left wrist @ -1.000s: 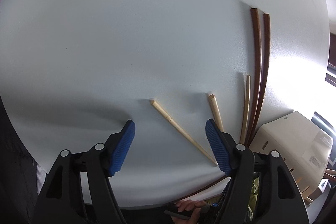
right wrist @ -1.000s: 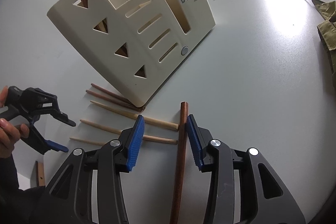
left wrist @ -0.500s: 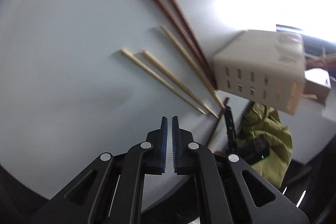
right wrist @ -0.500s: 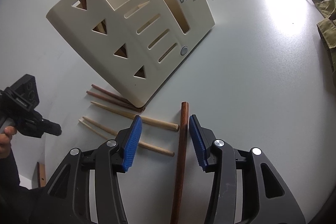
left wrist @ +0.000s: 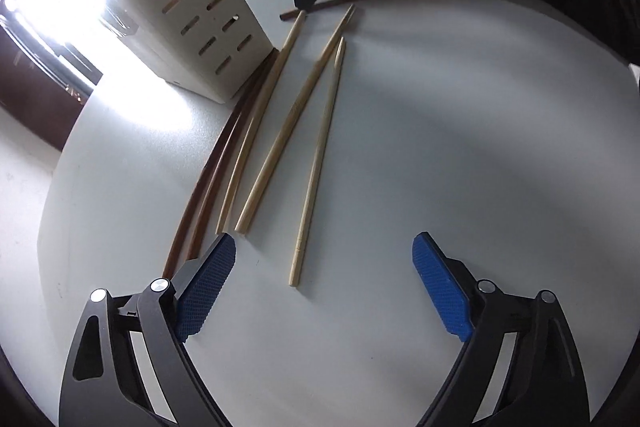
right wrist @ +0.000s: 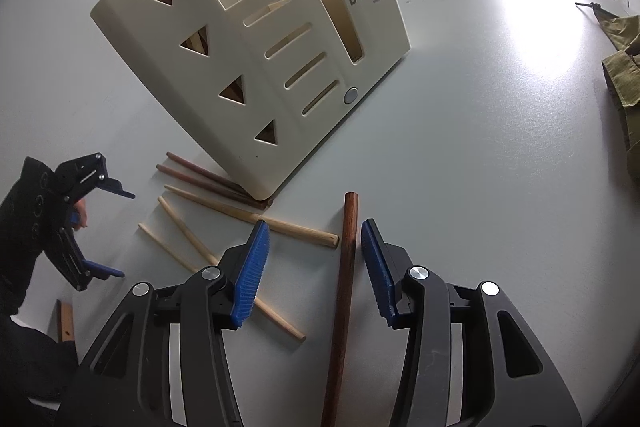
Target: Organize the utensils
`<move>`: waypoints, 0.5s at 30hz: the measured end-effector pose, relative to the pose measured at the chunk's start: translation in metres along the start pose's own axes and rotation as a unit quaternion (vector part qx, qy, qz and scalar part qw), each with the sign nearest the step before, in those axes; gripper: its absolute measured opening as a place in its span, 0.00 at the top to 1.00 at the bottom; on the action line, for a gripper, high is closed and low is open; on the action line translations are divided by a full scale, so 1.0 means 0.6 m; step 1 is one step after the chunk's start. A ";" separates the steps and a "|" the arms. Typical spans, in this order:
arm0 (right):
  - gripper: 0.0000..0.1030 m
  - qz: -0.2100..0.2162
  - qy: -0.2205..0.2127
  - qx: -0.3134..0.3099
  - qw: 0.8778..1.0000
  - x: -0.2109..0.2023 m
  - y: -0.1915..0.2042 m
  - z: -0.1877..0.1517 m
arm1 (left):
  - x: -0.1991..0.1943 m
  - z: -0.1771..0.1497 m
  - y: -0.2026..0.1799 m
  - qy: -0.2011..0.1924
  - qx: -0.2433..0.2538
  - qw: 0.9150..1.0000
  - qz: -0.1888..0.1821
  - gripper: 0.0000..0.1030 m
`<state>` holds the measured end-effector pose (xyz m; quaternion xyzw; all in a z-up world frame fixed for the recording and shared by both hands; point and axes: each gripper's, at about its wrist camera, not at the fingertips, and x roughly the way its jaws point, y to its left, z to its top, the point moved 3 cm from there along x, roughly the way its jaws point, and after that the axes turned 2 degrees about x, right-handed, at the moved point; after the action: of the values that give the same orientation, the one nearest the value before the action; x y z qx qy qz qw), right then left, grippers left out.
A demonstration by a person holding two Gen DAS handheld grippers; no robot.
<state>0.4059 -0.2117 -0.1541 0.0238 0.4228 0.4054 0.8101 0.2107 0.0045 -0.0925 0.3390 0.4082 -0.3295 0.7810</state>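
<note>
left tool [left wrist: 324, 259]: just spread wide, empty | right tool [right wrist: 316, 247]: parted, straddling round dark-wood chopstick [right wrist: 344, 267]

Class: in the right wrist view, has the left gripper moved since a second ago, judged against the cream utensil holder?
Yes. The left gripper, jaws just opened wide, has swung toward the pale chopsticks below the utensil holder.

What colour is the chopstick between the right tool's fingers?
Dark reddish-brown chopstick; shows best in the right wrist view.
</note>
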 end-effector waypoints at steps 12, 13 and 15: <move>0.54 -0.041 -0.001 -0.015 0.999 -0.026 0.005 -0.004 | -0.018 -0.081 0.085 -0.044 -0.066 0.989 -0.122 0.84; 0.54 -0.041 -0.004 -0.014 0.999 -0.031 0.005 -0.003 | -0.021 -0.087 0.092 -0.042 -0.070 0.988 -0.129 0.84; 0.54 -0.040 -0.008 -0.013 0.999 -0.040 0.003 -0.001 | -0.026 -0.099 0.095 -0.038 -0.059 0.989 -0.134 0.76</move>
<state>0.3966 -0.2269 -0.1379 -0.0003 0.4113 0.3779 0.8295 0.2243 0.0873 -0.0899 0.2220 0.4388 -0.4191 0.7632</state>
